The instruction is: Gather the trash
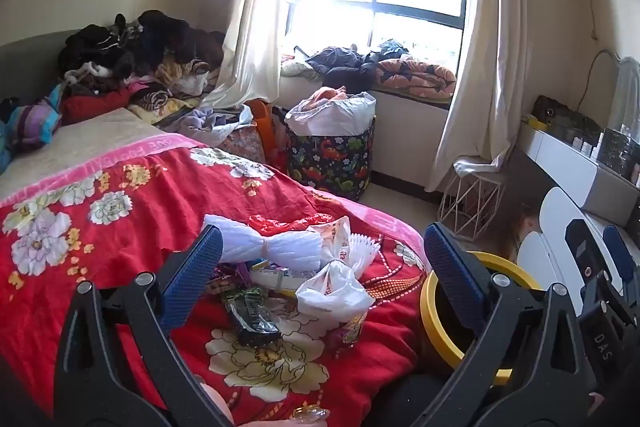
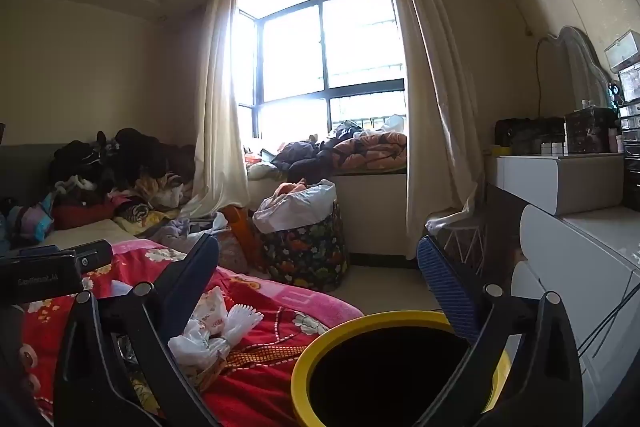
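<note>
Trash lies in a heap on the red flowered bedspread [image 1: 120,227]: a knotted white plastic bag [image 1: 334,291], white pleated paper [image 1: 280,245], a red plastic scrap [image 1: 288,223], a dark wrapper [image 1: 252,319] and small colourful wrappers. The white bag also shows in the right wrist view [image 2: 204,339]. A yellow-rimmed bin [image 2: 384,367] stands beside the bed; it also shows in the left wrist view [image 1: 440,327]. My left gripper [image 1: 316,287] is open over the heap, empty. My right gripper [image 2: 320,291] is open above the bin, empty.
A dinosaur-print hamper [image 1: 332,155] with a white liner stands by the window. Clothes are piled at the bed head [image 1: 132,59] and on the window sill [image 1: 380,67]. A white wire stand [image 1: 468,203] and a white dresser [image 2: 580,259] are at right.
</note>
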A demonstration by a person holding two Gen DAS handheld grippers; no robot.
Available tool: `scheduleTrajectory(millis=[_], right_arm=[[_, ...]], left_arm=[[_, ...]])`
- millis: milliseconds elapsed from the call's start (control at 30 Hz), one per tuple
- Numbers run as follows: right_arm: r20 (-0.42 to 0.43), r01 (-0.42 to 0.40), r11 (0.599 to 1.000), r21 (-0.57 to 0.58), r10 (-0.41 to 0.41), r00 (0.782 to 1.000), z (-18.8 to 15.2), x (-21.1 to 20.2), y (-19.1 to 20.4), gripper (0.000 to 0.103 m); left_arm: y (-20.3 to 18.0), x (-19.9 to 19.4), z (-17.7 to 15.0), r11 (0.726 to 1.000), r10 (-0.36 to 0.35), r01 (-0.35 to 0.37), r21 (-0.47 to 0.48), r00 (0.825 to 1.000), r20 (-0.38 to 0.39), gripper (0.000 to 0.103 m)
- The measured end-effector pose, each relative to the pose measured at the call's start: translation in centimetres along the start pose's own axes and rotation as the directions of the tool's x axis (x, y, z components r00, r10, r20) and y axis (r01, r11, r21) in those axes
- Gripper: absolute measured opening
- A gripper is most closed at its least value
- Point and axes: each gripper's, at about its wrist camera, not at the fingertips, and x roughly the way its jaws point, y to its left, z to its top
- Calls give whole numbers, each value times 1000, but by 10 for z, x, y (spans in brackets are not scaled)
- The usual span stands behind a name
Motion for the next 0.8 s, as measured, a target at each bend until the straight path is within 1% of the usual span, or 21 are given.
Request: scheduleTrajectory(millis=[33,67,233,467,567,800], right_arm=[[4,5,1000,-3,-5,1000,0,-1,1,97],[-31,-11,1000,3,11,999,0,3,0,97],[-58,-15,1000,13,16,998,-1,4,-2,97],[-57,-10,1000,17,11,998,7,0,-9,97],[-59,-12,1000,4,12,998,-1,5,-2,97],[-60,-11,1000,2,11,998,-2,5,-3,97]], left_arm=[[0,0,0,1000,-4,4,-1,1000,0,93],[0,0,0,1000,-5,5,-1,1000,2,93],[0,0,0,1000,-6,6,-3,1000,1,93],[-1,3,-1,1000,-9,9,-6,1000,-1,93],[1,0,0,1000,-8,8,-6,1000,4,93],[1,0,0,1000,-8,8,-8,1000,6,93]])
